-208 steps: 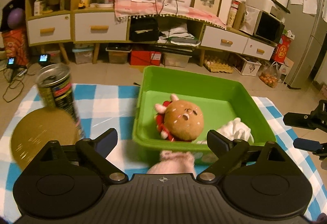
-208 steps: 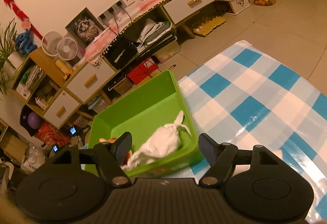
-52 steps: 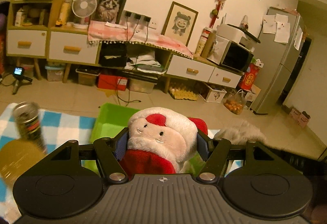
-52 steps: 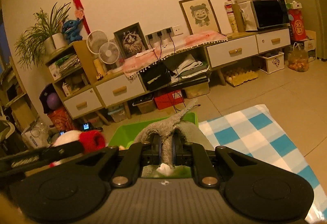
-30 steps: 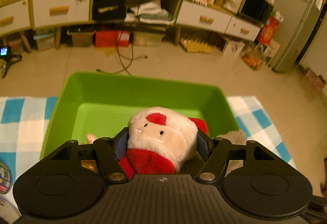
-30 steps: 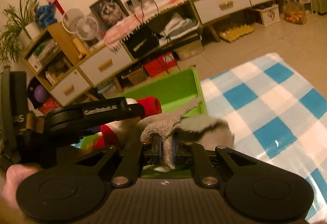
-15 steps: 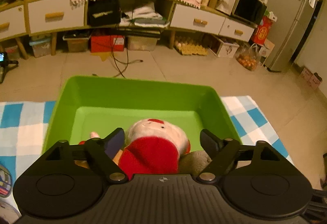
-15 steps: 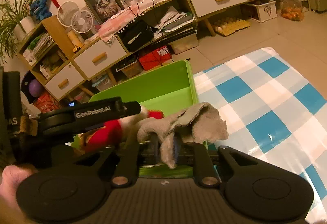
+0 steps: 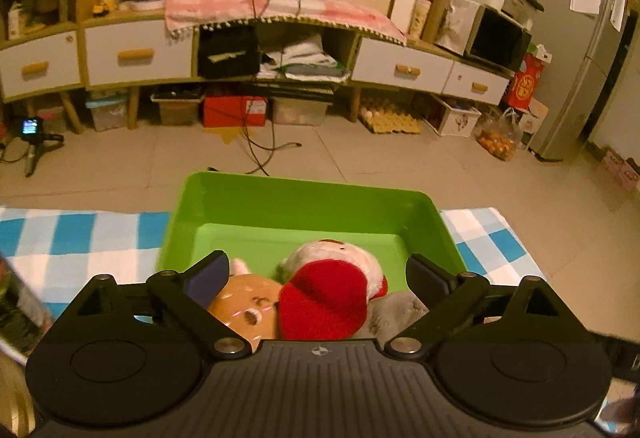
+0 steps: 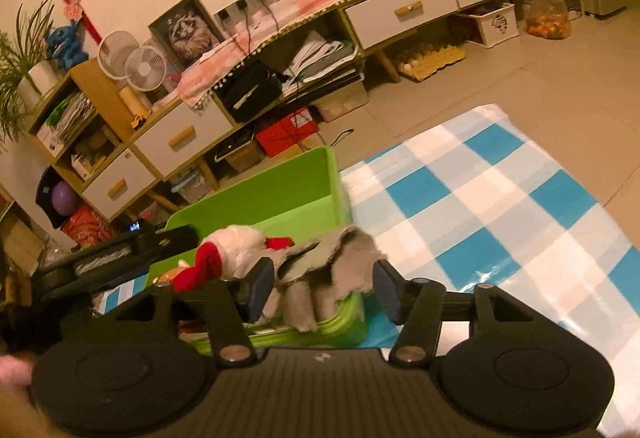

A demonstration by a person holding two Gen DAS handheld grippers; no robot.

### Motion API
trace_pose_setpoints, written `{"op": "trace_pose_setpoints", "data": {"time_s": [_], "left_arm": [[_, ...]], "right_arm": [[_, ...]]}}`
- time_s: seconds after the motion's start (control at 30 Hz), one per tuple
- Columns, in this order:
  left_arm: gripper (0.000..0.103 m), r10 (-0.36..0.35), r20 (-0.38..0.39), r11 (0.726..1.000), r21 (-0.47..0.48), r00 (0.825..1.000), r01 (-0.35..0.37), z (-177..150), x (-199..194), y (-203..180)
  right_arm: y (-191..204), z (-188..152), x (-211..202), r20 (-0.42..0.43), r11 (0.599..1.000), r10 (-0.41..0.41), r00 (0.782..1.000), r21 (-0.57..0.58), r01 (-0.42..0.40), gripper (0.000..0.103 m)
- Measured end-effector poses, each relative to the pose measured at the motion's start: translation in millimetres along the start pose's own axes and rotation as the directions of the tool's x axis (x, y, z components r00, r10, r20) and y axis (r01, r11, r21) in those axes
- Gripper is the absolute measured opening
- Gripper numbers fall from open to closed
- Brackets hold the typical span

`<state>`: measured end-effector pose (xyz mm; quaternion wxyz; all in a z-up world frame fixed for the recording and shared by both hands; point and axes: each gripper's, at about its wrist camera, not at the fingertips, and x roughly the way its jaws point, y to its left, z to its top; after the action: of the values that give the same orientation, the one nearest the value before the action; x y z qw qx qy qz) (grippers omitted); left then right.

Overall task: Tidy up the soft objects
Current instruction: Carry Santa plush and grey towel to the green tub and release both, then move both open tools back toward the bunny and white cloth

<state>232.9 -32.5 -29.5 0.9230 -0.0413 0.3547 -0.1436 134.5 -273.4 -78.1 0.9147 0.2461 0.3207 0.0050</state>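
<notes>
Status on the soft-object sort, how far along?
Done: Santa plush and brown plush lie in the green bin. In hand: both grippers' jaws have just been opening; left gripper stands clear of Santa, and the grey cloth hangs loose between the right gripper's jaws at the bin's near corner. Left: no other loose soft items visible on the checked cloth.

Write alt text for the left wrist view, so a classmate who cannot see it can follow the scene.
The open left gripper hangs over a green bin on a blue-and-white checked cloth, its jaws just opened. In the bin lie a red-and-white plush, a brown round-faced plush and a grey cloth. Cabinets line the wall behind.
</notes>
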Motion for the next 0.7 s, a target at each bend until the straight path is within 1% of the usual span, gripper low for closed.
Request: {"op": "trace_pose_setpoints", "data": {"time_s": [0.1, 0.23, 0.43, 0.57, 0.7], "left_arm": [[0.094, -0.004, 0.015, 1.0, -0.005, 1.0, 0.004, -7.1, -17.7, 4.9], [0.095, 0.004, 0.022, 1.0, 0.029, 1.0, -0.004, -20.7, -39.5, 7.1], [0.096, 0.017, 0.044, 0.999, 0.04, 0.999, -0.018, -41.1, -75.3, 13.6], [0.097, 0.009, 0.06, 1.0, 0.016, 0.998, -0.01, -56.4, -101.4, 20.5], [0.097, 0.005, 0.068, 1.0, -0.024, 0.998, -0.003, -72.1, -123.2, 27.6]], "right_arm": [[-3.3, 0.5, -10.5, 0.006, 1.0, -0.013, 1.0, -0.02, 0.014, 0.051], [-7.8, -2.3, -24.2, 0.004, 0.998, -0.028, 1.0, -0.057, 0.029, 0.051], [-14.0, -10.5, -43.7, -0.024, 0.998, -0.018, 1.0, -0.066, 0.016, 0.051], [-6.4, -21.2, -59.5, -0.038, 0.992, 0.009, 0.999, -0.129, -0.013, 0.051], [-0.9, -29.9, -76.7, -0.031, 0.984, 0.04, 0.999, -0.174, -0.044, 0.056]]}}
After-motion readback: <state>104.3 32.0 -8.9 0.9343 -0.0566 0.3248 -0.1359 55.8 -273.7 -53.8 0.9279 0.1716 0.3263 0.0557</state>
